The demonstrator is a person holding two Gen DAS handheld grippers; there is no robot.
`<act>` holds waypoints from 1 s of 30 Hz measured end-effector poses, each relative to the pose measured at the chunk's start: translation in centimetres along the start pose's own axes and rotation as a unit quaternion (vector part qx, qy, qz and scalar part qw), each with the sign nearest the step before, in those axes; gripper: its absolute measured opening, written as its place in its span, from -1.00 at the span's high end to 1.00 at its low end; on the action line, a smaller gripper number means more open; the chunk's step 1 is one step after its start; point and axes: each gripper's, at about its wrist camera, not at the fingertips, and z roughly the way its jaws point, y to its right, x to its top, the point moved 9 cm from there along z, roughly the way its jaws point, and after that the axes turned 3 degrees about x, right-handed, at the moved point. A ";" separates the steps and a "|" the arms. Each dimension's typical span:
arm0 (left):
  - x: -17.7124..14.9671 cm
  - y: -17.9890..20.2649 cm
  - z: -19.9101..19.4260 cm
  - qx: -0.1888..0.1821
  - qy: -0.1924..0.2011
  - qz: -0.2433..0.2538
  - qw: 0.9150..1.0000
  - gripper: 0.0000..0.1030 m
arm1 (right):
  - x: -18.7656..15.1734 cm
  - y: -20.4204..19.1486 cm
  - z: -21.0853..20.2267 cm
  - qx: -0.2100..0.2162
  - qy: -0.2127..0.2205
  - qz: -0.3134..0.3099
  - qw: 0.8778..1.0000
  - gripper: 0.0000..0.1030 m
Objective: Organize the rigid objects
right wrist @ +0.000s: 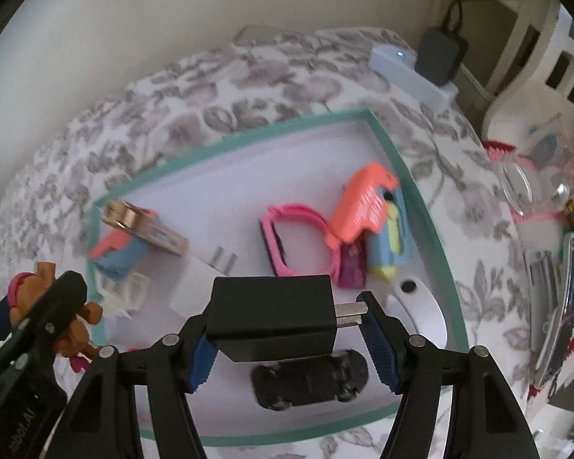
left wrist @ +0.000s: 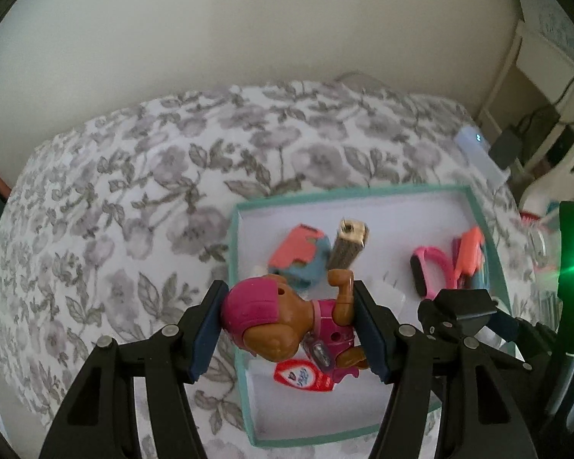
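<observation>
My left gripper is shut on a brown toy dog with a pink helmet, held above the left wall of a teal-rimmed white box. My right gripper is shut on a black plug adapter, its metal prongs pointing right, above the box. In the box lie a black toy car, a pink watch band, an orange and blue toy, a gold lighter and a white charger. The left gripper with the dog also shows in the right wrist view.
The box sits on a floral bedspread. A white device with a lit dot lies at the far right bed edge. Glassware and other clutter sit to the right. A red-and-white packet lies in the box under the dog.
</observation>
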 end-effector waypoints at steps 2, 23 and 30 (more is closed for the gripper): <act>-0.6 0.2 0.5 -0.007 -0.011 -0.004 1.000 -0.27 | -0.5 0.4 0.3 0.002 -0.004 0.006 1.000 -0.36; -3.2 -0.6 1.8 -0.036 -0.022 -0.030 0.999 -0.30 | -1.9 0.2 1.0 -0.018 0.013 -0.016 1.000 -0.38; -3.9 -3.6 1.9 -0.017 -0.023 -0.060 0.998 -0.56 | -2.1 -0.3 0.8 -0.025 0.021 -0.033 0.999 -0.63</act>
